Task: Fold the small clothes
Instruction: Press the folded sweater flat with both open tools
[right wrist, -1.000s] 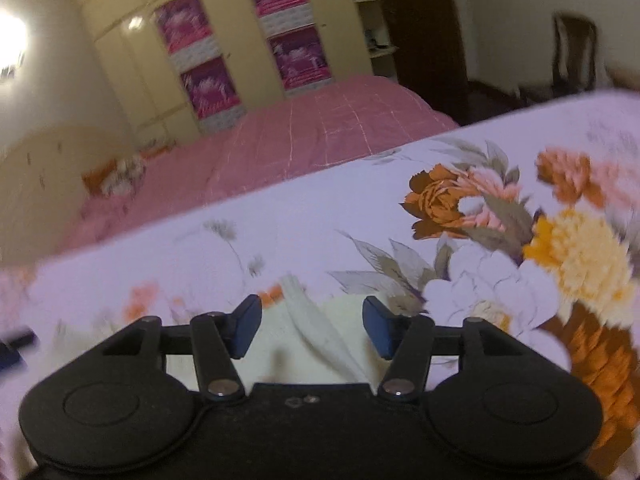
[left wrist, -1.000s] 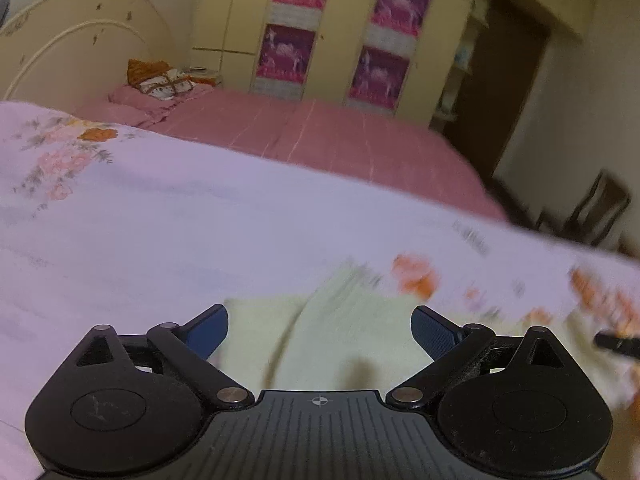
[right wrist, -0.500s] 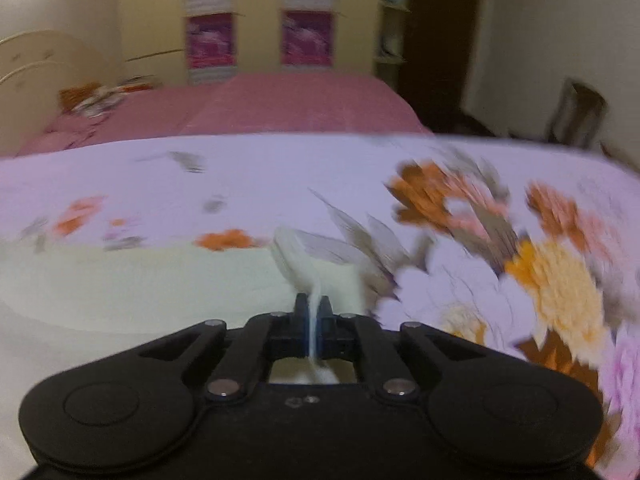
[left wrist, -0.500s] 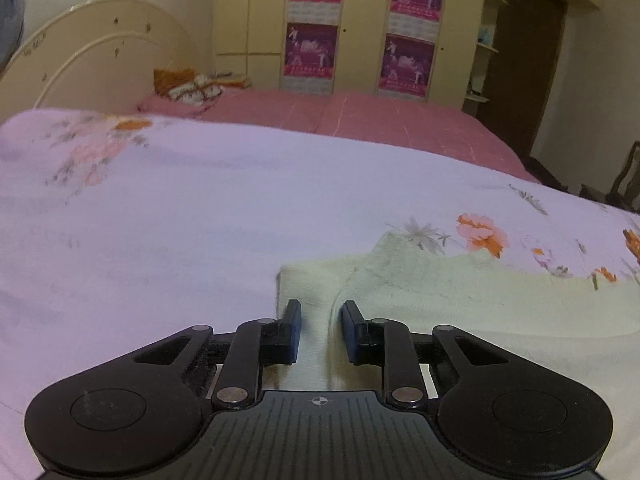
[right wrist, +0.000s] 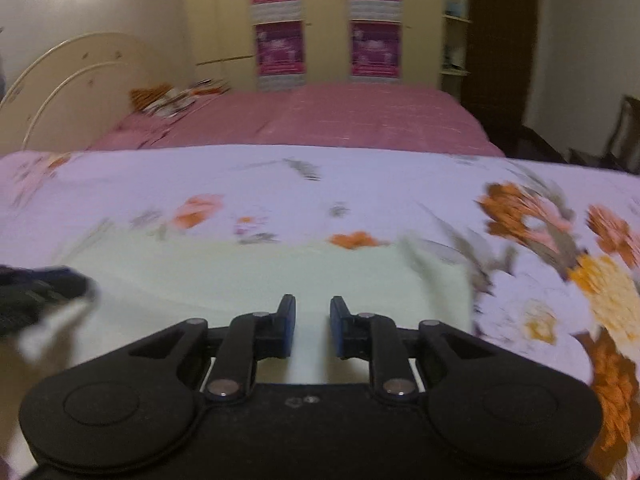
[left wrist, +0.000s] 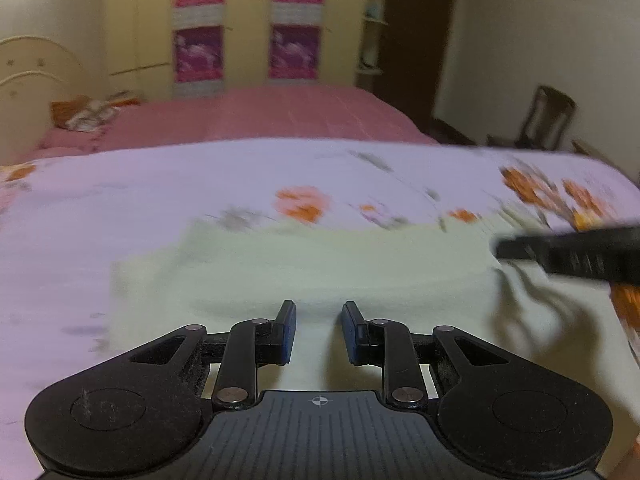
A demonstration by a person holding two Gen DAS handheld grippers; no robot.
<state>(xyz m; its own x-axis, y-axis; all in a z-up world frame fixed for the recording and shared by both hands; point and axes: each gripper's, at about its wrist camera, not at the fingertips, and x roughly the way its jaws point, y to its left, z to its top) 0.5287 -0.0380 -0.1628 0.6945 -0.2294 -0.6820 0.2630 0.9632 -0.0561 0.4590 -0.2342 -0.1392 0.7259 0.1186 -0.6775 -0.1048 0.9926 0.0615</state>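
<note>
While lying flat: one garment [left wrist: 304, 264], two hand-held grippers.

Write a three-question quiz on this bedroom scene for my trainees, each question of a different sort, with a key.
1. Multiple choice: what colour is the garment lying on the flowered sheet? A pale green, B red, C black.
2. True or false: the garment hangs over the chair.
3. Short answer: in the left wrist view, how many pink posters show on the wardrobe?

Key: 1 A. 2 False, it lies on the sheet, and the chair stands apart by the wall. 3 Four.
</note>
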